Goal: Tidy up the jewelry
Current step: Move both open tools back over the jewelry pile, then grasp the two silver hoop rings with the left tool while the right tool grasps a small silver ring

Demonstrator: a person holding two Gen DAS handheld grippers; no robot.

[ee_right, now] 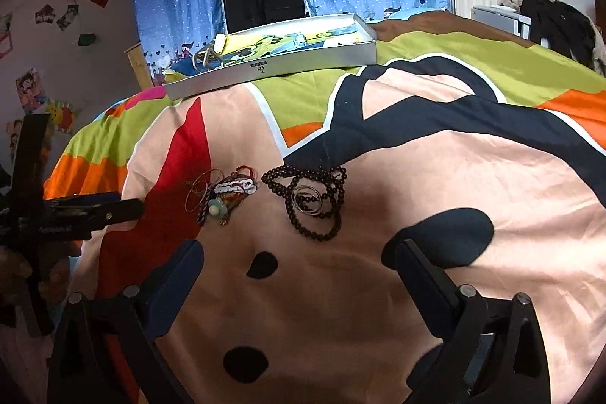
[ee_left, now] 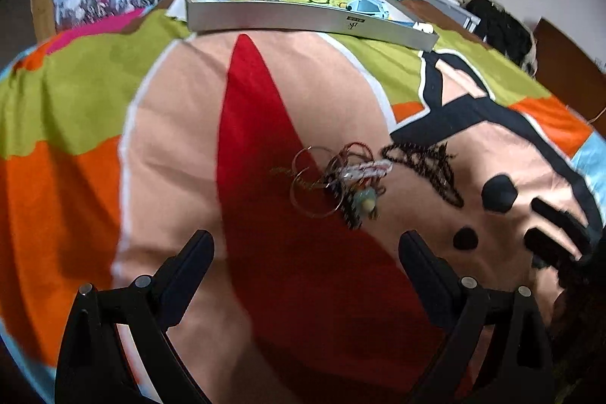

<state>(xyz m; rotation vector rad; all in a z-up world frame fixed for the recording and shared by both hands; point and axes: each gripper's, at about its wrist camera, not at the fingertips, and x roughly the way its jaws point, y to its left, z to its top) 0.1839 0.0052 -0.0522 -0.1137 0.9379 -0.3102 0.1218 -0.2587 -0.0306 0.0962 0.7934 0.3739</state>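
Two jewelry piles lie on the bedspread (ee_right: 454, 195): a tangle of bangles and cords (ee_left: 333, 184) and a dark bead necklace (ee_right: 308, 201). Beyond waits the silver tray (ee_right: 272, 70), we judge for sorting. Our left gripper (ee_left: 305, 248) and right gripper (ee_right: 299, 258) hover, jaws wide and empty, each pile just ahead, untouched.

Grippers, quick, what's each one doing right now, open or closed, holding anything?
Left gripper: open, fingers spread, holding nothing, above the tangled jewelry pile.
Right gripper: open, holding nothing, near the dark bead necklace.
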